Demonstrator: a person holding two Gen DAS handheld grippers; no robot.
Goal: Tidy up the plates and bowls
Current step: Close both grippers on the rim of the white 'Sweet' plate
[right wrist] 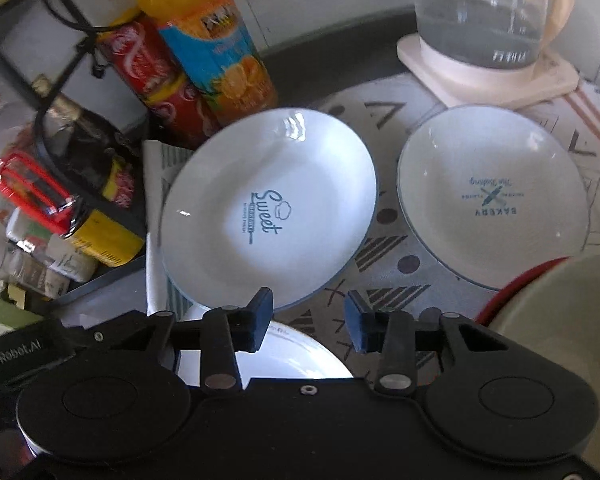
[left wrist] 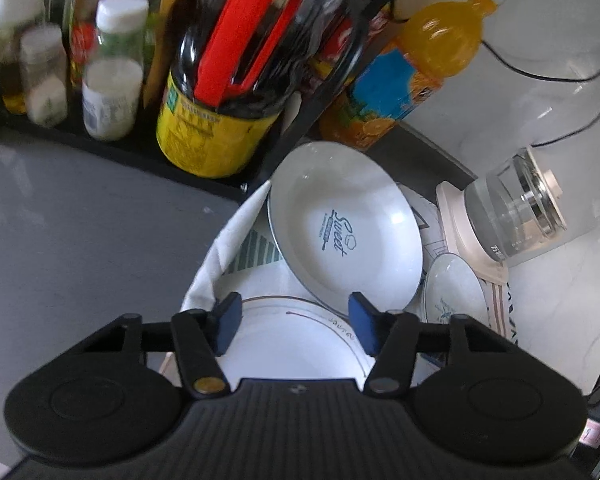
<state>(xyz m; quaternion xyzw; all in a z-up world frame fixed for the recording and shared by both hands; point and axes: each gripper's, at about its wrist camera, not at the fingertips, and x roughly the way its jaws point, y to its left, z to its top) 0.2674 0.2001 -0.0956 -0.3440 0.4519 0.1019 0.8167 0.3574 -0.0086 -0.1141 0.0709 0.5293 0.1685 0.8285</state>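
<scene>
Both grippers are pitched down over the patterned cloth point(right wrist: 400, 248) where the dishes are laid out. The left gripper point(left wrist: 294, 322) is held over the near white plate point(left wrist: 296, 344), jaws part-open with nothing clamped; the plate's far edge is seen between the blue pads point(left wrist: 228, 320), but whether the pads straddle its rim or just sit above it cannot be told. The right gripper point(right wrist: 306, 318) is also part-open and empty, positioned just short of the near rim of the "Sweet" plate point(right wrist: 268, 208), with only bare cloth showing in its gap. That plate is tilted, its near rim resting on the white plate's far edge; likely a loose overlap rather than a proper stack. The "Bakery" dish point(right wrist: 492, 196) sits flat to its right, clear of it, with a cream bowl point(right wrist: 560, 340) with a red rim at the lower right corner. Jaw width looks pre-set for a thin rim pinch, so an edge grab is the probable next step. The bottle rack point(left wrist: 204, 176), the orange juice bottle point(left wrist: 420, 68) and the glass kettle point(right wrist: 484, 12) on its base crowd the back edge, so lift clearance there is tight.
</scene>
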